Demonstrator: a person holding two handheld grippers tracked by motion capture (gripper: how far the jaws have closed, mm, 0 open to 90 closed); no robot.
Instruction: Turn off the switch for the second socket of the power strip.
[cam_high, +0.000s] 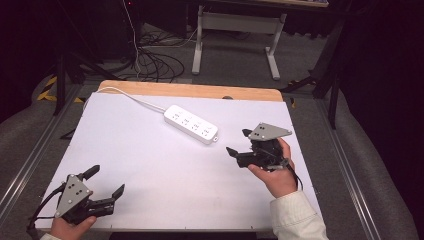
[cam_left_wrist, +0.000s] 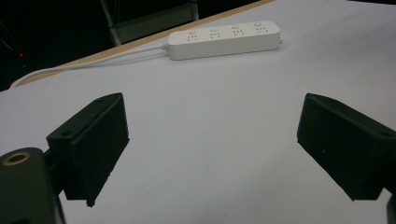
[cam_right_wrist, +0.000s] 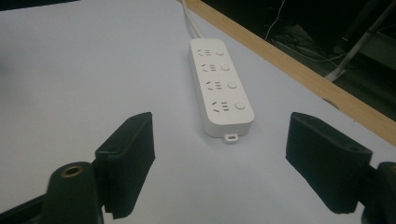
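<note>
From the high view, the left gripper (cam_high: 107, 181) sits at the table's near left corner, jaws spread with nothing between them. The white power strip (cam_high: 191, 124) lies mid-table toward the far edge, its cord (cam_high: 131, 96) running off the back left. The right gripper (cam_high: 239, 142), jaws apart and empty, hangs just beside the strip's near end. The right gripper view shows four sockets with round switches (cam_right_wrist: 225, 67); the left gripper view shows the strip (cam_left_wrist: 225, 38) far off, well apart from those jaws.

1. A lab or test room: dark walls surround a white-topped counter (cam_high: 150, 165) with a wooden far edge.
2. Loose cables (cam_high: 150, 62) lie tangled on grey carpet (cam_high: 235, 65) beyond the counter's far edge.
3. A desk frame (cam_high: 240, 30) stands behind.
</note>
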